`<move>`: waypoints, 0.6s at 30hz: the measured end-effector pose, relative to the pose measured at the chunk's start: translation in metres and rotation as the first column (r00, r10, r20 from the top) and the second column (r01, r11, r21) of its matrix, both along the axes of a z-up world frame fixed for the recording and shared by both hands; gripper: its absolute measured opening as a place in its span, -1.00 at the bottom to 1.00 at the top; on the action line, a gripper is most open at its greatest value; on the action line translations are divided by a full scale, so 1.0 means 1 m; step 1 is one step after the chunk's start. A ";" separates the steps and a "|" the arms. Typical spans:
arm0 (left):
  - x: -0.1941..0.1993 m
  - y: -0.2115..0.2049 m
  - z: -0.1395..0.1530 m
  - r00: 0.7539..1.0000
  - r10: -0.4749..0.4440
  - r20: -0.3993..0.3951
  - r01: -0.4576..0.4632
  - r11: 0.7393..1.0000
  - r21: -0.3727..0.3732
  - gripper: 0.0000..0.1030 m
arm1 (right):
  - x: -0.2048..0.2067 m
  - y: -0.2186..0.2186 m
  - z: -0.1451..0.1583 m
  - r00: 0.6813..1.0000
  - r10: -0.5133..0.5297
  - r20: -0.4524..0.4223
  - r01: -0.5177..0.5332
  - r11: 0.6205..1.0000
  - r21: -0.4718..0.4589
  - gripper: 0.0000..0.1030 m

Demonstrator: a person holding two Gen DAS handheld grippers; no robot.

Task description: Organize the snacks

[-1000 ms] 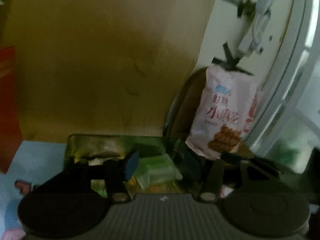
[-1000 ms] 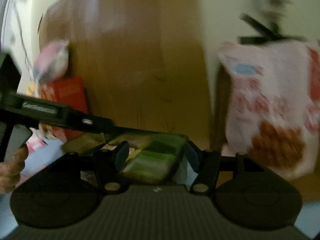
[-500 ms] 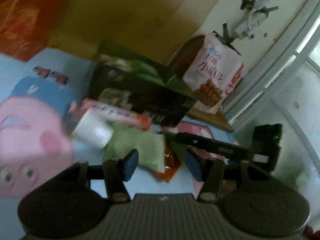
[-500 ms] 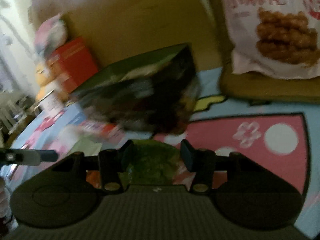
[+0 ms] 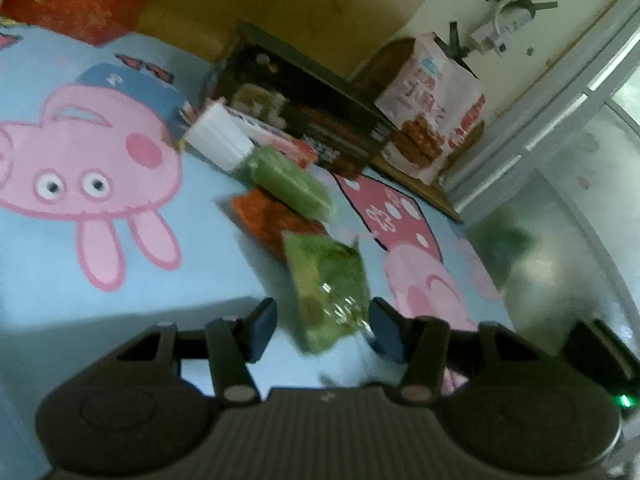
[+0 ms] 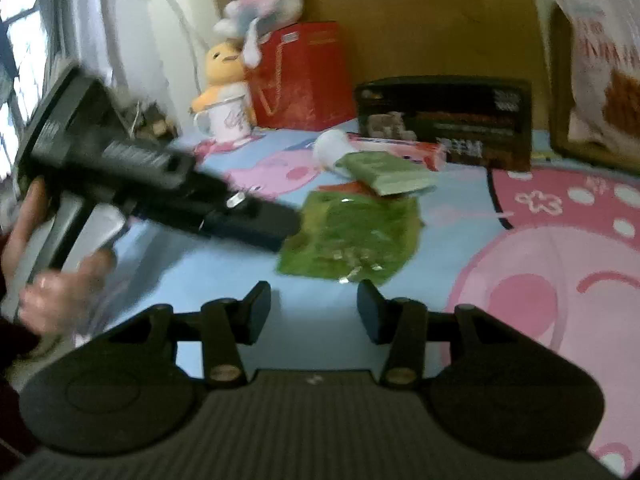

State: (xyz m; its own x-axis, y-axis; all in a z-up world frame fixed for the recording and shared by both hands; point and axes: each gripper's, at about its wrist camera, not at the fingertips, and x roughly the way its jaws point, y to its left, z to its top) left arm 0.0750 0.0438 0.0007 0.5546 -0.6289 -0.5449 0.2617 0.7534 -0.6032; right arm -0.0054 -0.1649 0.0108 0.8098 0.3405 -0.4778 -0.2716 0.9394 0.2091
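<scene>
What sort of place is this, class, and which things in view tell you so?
Most likely a child's room or play corner at home. A cartoon pig play mat covers the surface, soft toys sit by a red bag, and snack packets lie scattered near a window.

The green snack packet (image 5: 326,288) is glossy crinkled plastic film. The blue cartoon mat (image 5: 60,260) looks smooth and matt. The dark box (image 6: 444,120) and red bag (image 6: 304,76) look like printed card and paper. The gripper pads (image 6: 256,312) are matt plastic.
</scene>
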 end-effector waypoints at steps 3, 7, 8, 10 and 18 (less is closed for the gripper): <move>0.001 0.010 0.005 1.000 0.026 0.012 -0.026 0.999 -0.020 0.01 | 0.000 -0.011 0.006 0.998 -0.052 0.031 0.051 0.998 0.033 -0.02; 0.006 0.010 0.002 0.999 0.035 -0.010 -0.035 0.999 -0.027 0.01 | 0.020 -0.042 0.012 0.988 -0.152 0.022 0.146 0.976 0.160 -0.01; 0.006 0.008 0.001 0.999 0.030 -0.018 -0.031 0.999 -0.037 0.01 | 0.026 -0.049 0.012 0.986 -0.169 0.012 0.164 0.968 0.191 -0.01; 0.006 0.002 -0.002 0.999 0.023 -0.026 -0.024 0.999 -0.039 0.01 | 0.039 -0.059 0.009 0.983 -0.181 -0.021 0.181 0.950 0.256 -0.01; -0.002 -0.010 -0.005 1.000 0.013 -0.006 -0.013 1.000 0.021 -0.46 | 0.044 -0.049 -0.008 0.982 -0.162 -0.097 0.184 0.937 0.296 -0.28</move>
